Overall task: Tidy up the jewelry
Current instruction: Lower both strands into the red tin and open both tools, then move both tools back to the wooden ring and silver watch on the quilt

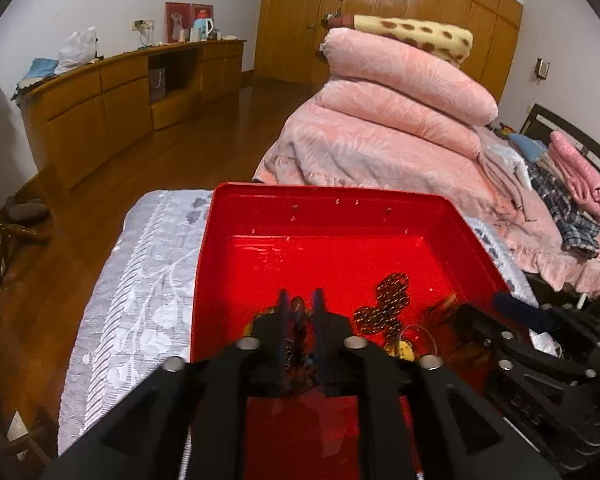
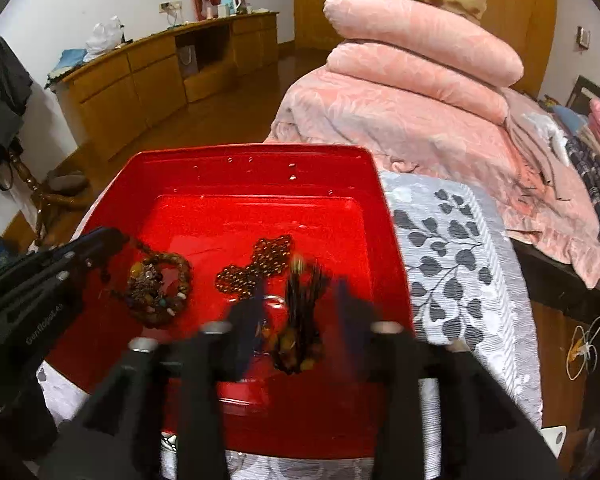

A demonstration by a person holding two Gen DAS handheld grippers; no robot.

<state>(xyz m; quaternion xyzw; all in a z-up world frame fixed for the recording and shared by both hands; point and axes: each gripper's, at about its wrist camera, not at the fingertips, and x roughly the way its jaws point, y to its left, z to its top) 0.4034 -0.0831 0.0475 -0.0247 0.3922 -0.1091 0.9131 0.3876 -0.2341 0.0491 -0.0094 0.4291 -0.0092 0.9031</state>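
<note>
1. Left claw (image 1: 300, 308), jaws slightly apart, straddles the coiled multicoloured bead bracelet (image 2: 158, 292) in the glossy red plastic tray (image 2: 252, 152); lifting could snag strands.
2. Right claw (image 2: 300, 300), half-open, holds nothing; the dark tasselled bead string (image 2: 300, 336) lying between its jaws may tangle.

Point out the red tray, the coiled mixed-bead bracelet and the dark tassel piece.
red tray (image 2: 260, 152), right wrist view, far rim.
coiled mixed-bead bracelet (image 2: 160, 292), right wrist view, middle of the coil.
dark tassel piece (image 2: 300, 312), right wrist view, middle of the tassel strands.
</note>
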